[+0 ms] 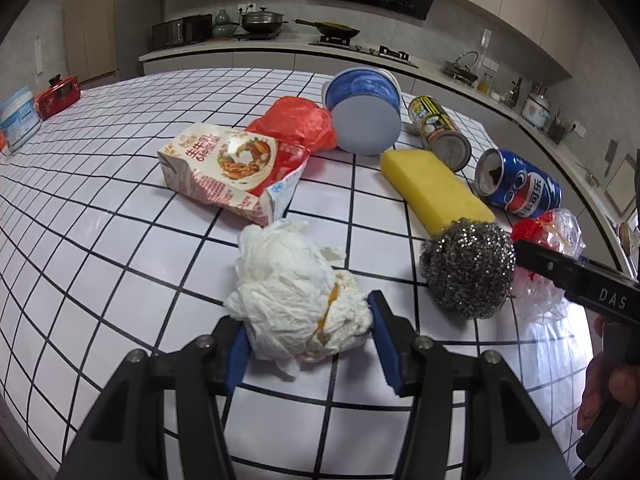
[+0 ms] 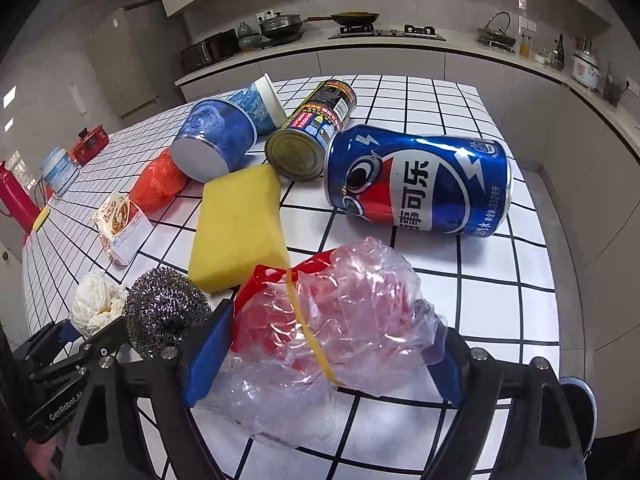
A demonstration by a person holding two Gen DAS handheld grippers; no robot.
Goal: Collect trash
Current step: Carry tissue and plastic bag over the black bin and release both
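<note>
A crumpled white paper towel (image 1: 296, 300) with a yellow stain lies on the black-gridded white table (image 1: 100, 240). My left gripper (image 1: 306, 320) is shut on it, a blue pad pressing each side. In the right wrist view a clear plastic bag (image 2: 340, 320) with red inside and a yellow rubber band fills the gap of my right gripper (image 2: 334, 320). Both pads touch it, and the bag bulges over the right one. Other trash lies beyond: a blue Pepsi can (image 2: 420, 184), a tin can (image 2: 312, 132), a blue paper cup (image 2: 216, 140), an orange bag (image 1: 296, 120) and a milk carton (image 1: 236, 172).
A steel scourer (image 1: 468, 268) and a yellow sponge (image 1: 432, 188) sit between the two grippers. A red pot (image 1: 58, 94) and a white tub (image 1: 18, 120) stand at the table's far left. The kitchen counter with the stove (image 1: 360, 46) runs behind.
</note>
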